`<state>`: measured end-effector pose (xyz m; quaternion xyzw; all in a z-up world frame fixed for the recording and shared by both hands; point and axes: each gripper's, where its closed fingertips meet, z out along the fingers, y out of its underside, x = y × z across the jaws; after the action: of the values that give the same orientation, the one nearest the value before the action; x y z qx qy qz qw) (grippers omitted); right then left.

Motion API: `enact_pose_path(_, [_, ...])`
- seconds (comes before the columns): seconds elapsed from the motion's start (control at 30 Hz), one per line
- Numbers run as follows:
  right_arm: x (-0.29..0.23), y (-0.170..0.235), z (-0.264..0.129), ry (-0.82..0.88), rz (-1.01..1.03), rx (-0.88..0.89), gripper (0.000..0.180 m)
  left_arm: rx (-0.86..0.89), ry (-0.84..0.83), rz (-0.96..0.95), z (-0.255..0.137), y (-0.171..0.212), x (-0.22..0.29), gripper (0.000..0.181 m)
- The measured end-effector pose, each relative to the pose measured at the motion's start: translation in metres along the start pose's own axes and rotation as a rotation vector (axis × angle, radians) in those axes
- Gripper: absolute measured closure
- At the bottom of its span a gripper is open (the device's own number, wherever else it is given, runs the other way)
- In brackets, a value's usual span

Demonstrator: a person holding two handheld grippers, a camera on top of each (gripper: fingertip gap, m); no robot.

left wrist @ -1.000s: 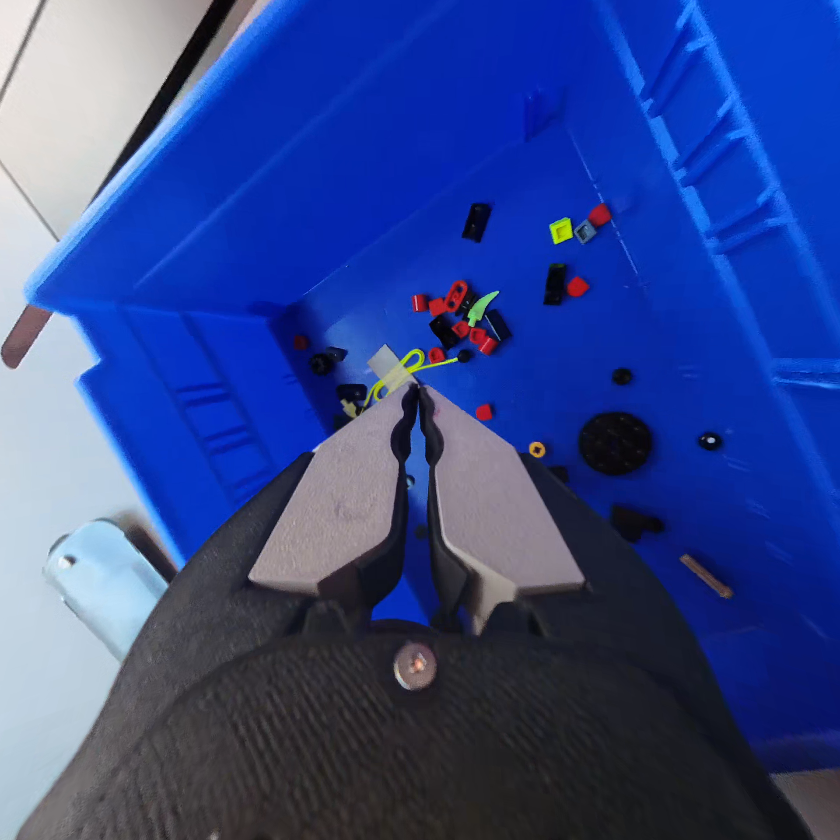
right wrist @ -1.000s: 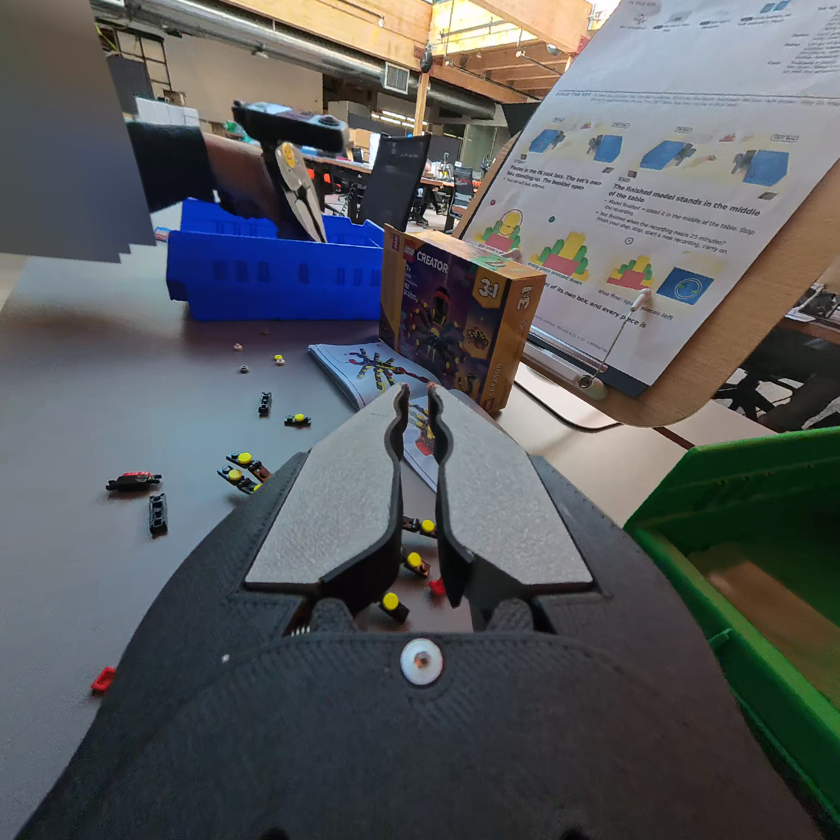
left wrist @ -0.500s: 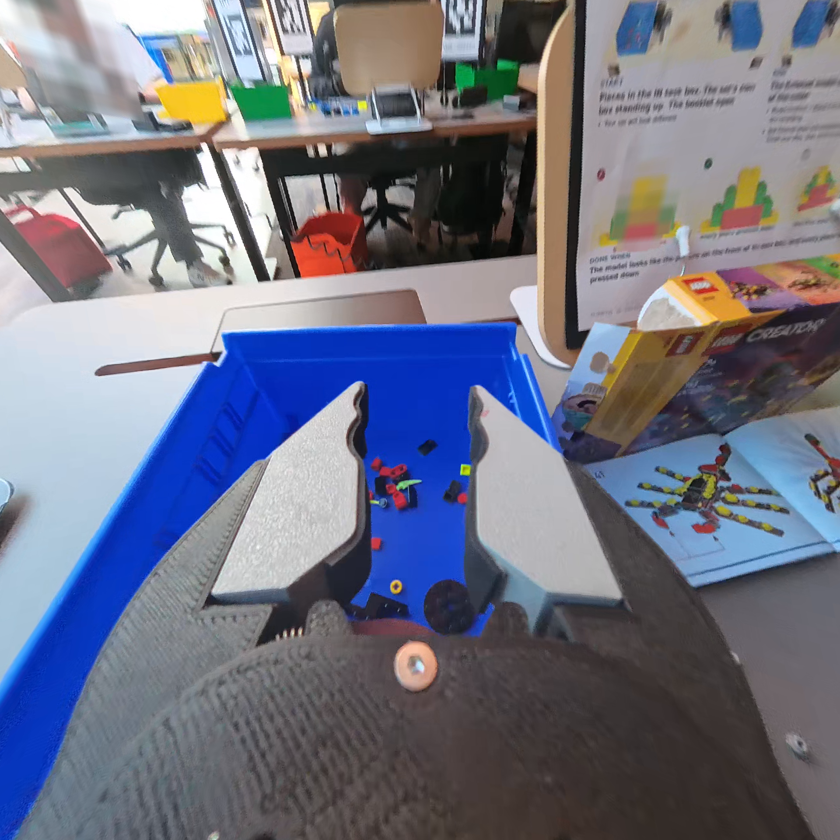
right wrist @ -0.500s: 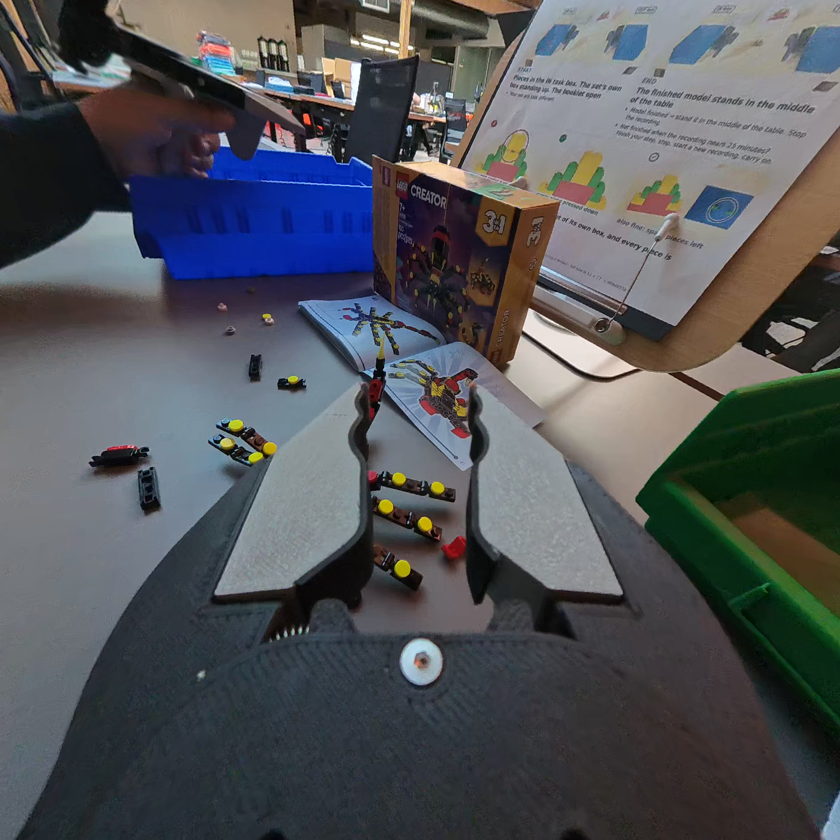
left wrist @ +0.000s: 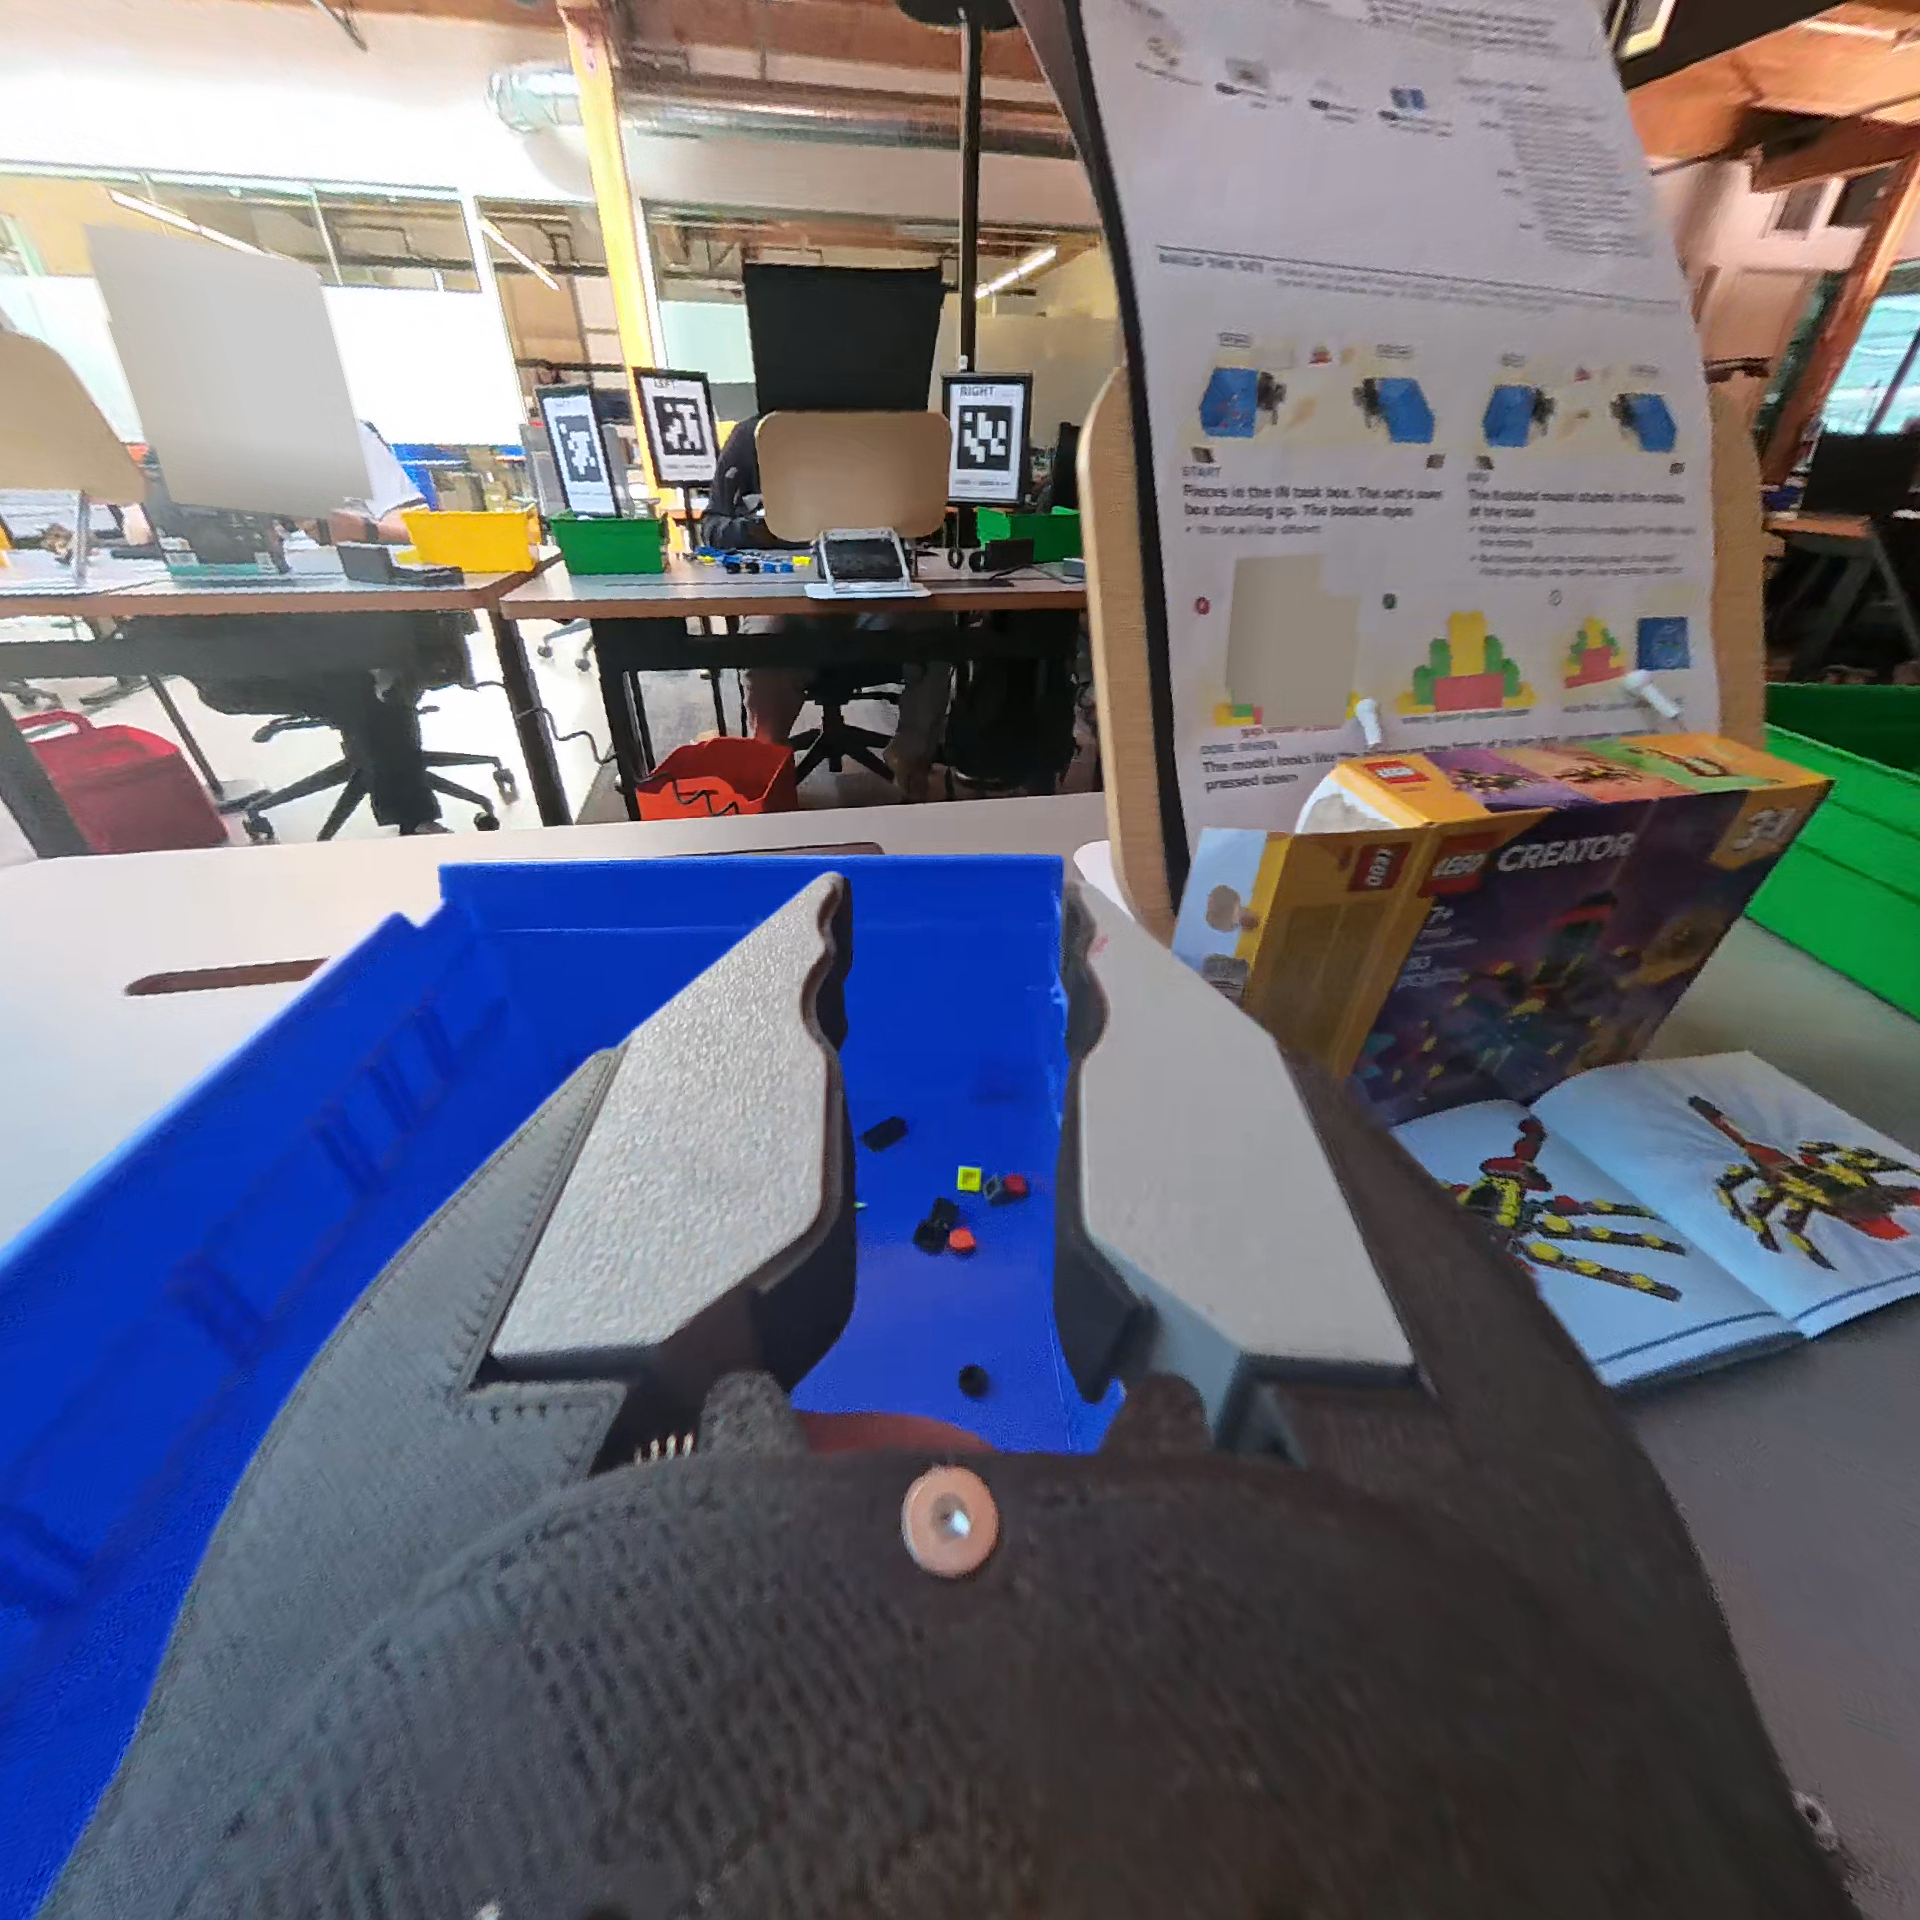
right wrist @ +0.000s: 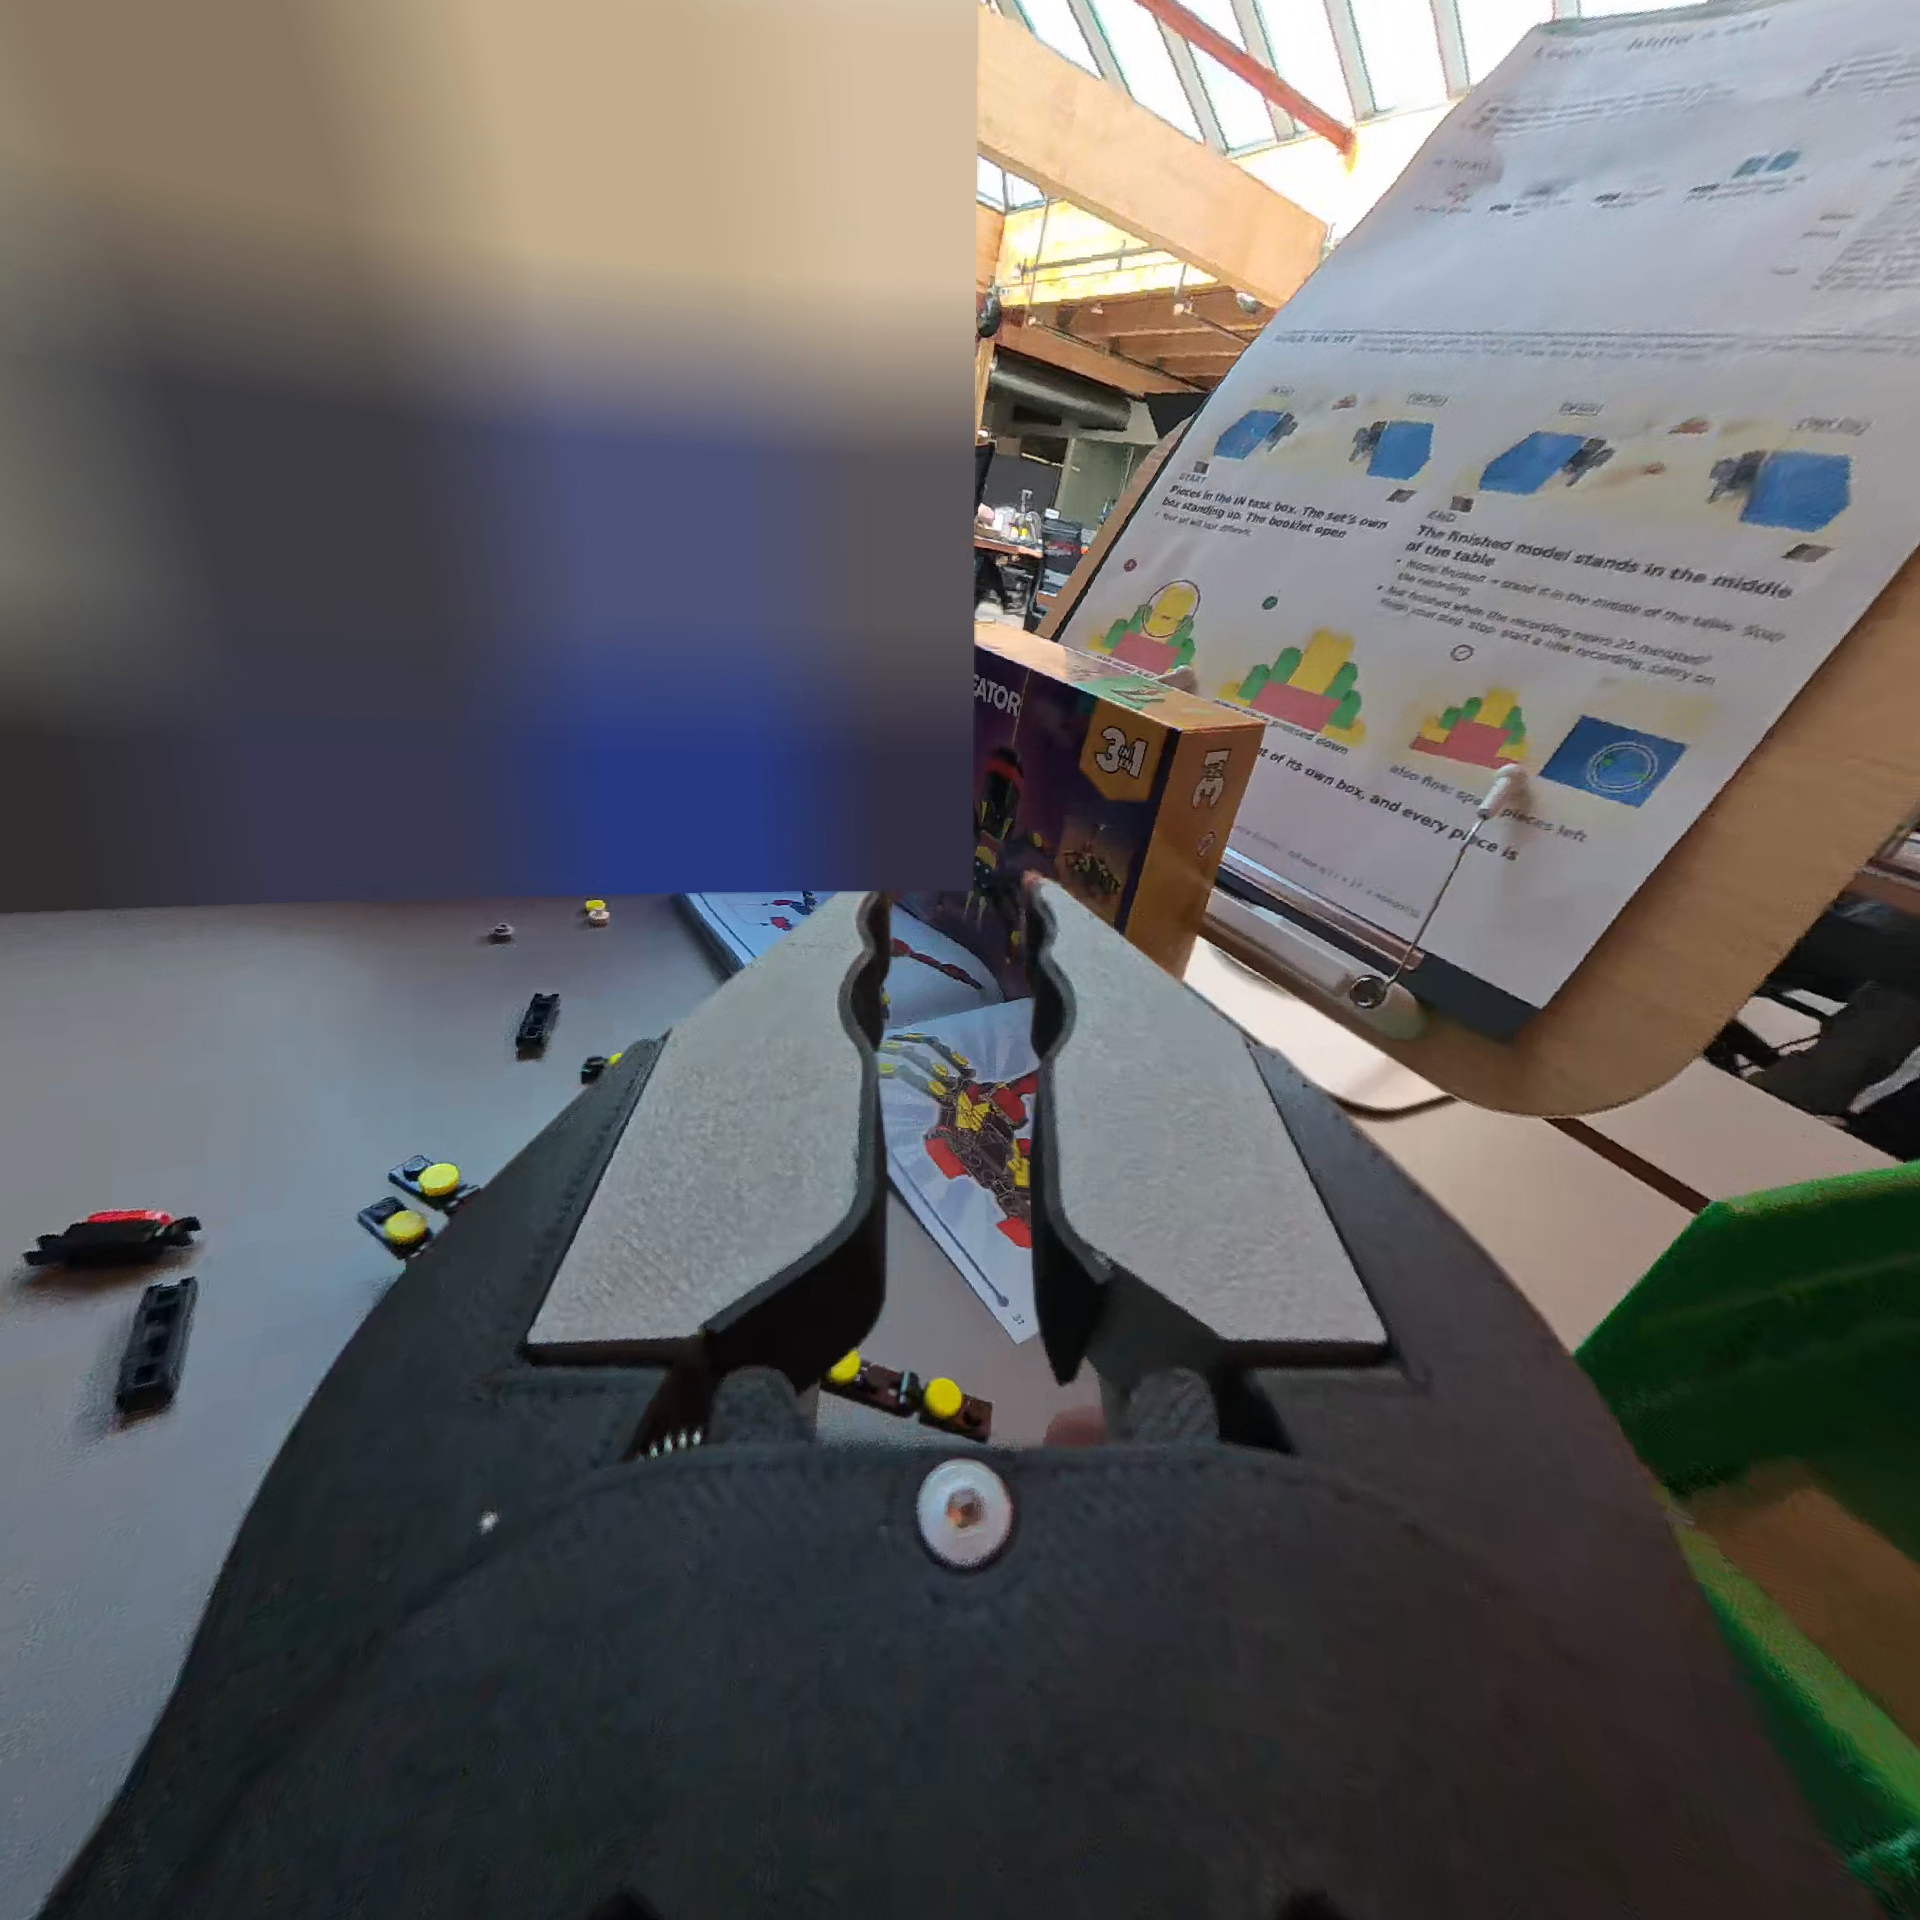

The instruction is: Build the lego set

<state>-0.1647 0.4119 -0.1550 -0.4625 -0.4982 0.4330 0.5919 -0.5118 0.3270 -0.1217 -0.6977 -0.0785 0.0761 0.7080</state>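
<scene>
Left gripper (left wrist: 951, 940): jaws wide apart, nothing between them, above the blue bin (left wrist: 312, 1122).
Loose pieces (left wrist: 961, 1210): on the bin floor, beyond and below the tips.
Right gripper (right wrist: 956, 925): jaws parted, nothing held.
Instruction booklet (right wrist: 966, 1122): open, seen between its fingers.
Leg pieces (right wrist: 416, 1200): left of it.
Set box (right wrist: 1122, 790): upright, ahead.

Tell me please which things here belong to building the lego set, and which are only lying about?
Belong to the job:
- blue plastic bin holding small loose pieces
- open paper instruction booklet
- black leg pieces with yellow studs on the table
- yellow-and-purple cardboard set box

Just lying about:
- green plastic bin
- wooden board with printed sheet
- orange bucket on the floor
</scene>
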Motion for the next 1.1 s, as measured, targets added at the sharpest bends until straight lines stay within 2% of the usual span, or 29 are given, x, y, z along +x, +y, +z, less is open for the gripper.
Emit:
enact_pose_path(0.13, [0.008,-0.008,-0.014,0.036,0.040,0.059,0.167,-0.036,-0.016,0.171,-0.002,0.002,0.013,0.144])
enact_pose_path(0.23, [0.008,-0.015,-0.011,0.039,0.012,0.115,0.178,0.020,-0.038,0.098,-0.005,-0.004,0.017,0.151])
enact_pose_path(0.27, [0.008,-0.011,-0.006,0.033,0.007,0.098,0.172,0.051,-0.016,0.082,-0.005,-0.006,0.021,0.156])
enact_pose_path(0.33, [0.010,-0.002,-0.001,0.024,0.042,0.044,0.162,0.068,-0.077,0.096,-0.005,-0.009,0.009,0.157])
enact_pose_path(0.43, [0.015,-0.008,-0.008,0.026,0.085,0.090,0.166,0.093,-0.031,0.017,-0.011,-0.014,0.007,0.157])
enact_pose_path(0.53, [0.008,-0.004,-0.010,-0.003,0.069,0.060,0.165,0.123,-0.070,-0.017,-0.020,-0.023,-0.005,0.157])
enact_pose_path(0.63, [0.004,-0.008,-0.015,-0.011,0.060,0.064,0.165,0.200,-0.050,0.002,-0.031,-0.039,-0.002,0.161])
enact_pose_path(0.9, [0.033,0.014,-0.014,0.134,0.040,-0.056,0.159,0.271,-0.160,0.024,-0.044,-0.038,-0.036,0.165])
enact_pose_path(1.0, [0.036,0.029,-0.014,0.167,-0.028,-0.154,0.157,0.339,-0.152,0.001,-0.056,-0.043,-0.033,0.170])
enact_pose_path(1.1, [0.035,0.024,-0.018,0.210,-0.132,-0.149,0.156,0.405,-0.153,0.013,-0.071,-0.048,-0.024,0.170])
